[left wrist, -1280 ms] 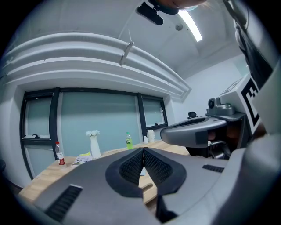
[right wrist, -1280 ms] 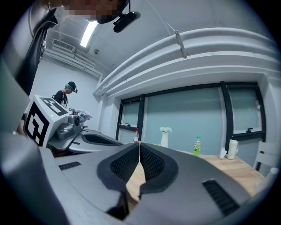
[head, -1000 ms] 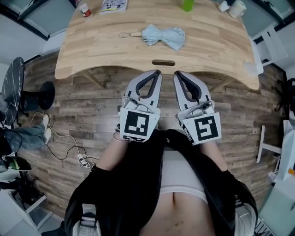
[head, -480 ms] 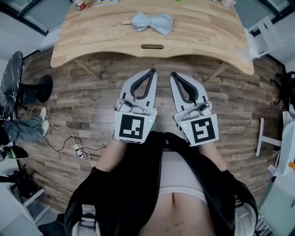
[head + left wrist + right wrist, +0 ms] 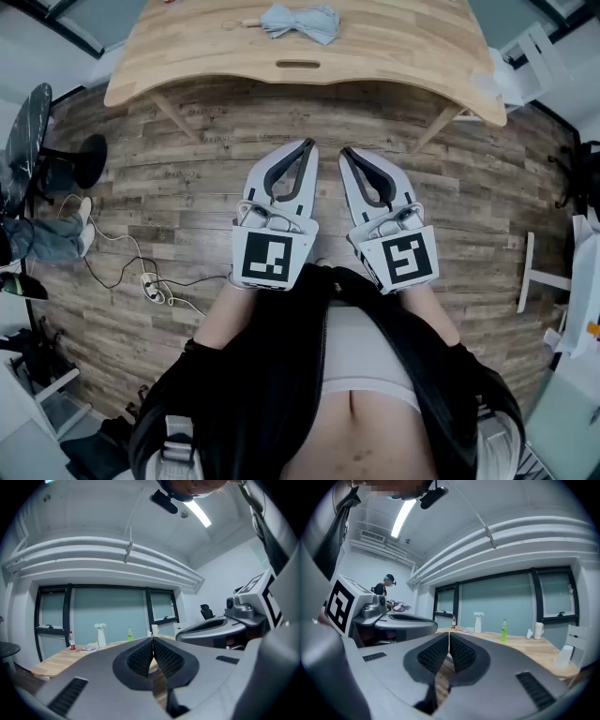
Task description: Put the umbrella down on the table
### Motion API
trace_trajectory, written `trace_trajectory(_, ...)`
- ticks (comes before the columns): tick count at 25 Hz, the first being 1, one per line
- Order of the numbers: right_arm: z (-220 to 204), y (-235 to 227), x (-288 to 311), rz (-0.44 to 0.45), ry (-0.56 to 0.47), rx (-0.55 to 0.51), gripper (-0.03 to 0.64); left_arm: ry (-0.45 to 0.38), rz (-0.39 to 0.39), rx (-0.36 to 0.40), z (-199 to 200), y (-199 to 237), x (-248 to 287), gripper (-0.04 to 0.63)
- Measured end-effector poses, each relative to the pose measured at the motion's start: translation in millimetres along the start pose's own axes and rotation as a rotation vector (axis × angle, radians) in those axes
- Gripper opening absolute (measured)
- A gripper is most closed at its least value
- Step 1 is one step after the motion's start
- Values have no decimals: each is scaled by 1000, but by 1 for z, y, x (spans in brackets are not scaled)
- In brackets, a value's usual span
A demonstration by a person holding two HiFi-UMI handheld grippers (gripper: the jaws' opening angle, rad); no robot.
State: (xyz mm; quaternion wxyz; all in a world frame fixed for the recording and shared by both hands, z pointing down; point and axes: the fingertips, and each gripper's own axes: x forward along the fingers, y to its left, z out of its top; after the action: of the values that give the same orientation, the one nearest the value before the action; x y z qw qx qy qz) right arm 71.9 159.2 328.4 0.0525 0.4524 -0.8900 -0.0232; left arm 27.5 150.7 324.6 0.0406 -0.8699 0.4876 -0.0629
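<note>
Wooden table (image 5: 394,52) had the pale blue umbrella (image 5: 300,21) lying flat on it with nothing gripping it, so the job looked done to me. Left gripper (image 5: 306,145) and right gripper (image 5: 345,150) both had jaws pressed together on nothing, tucked side by side near the person's belly. Versus a second earlier, table and umbrella sat further off, up by the top edge of the head view, and the grippers hadn't changed

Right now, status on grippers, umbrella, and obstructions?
Shut, empty: left gripper, right gripper, short of the table. On it, the umbrella, lying flat, untouched. Nothing in the way.
</note>
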Motion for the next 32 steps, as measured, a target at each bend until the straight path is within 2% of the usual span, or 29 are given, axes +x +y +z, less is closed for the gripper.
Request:
trace_trajectory(15, 16, 23, -78, 31, -81, -19, 29, -44, 31, -9, 18, -58, -53, 8)
trace_trajectory(24, 26, 37, -87, 12, -93, -4, 29, -62, 18, -6, 25, -60, -69, 8)
trace_trajectory(30, 35, 40, -88, -9, -106, -12, 29, -43, 6, 43, 28, -57, -76, 8)
trace_trajectory(32, 40, 44, -88, -23, -133, -12, 29, -42, 2, 37, 28, -54, -79, 8)
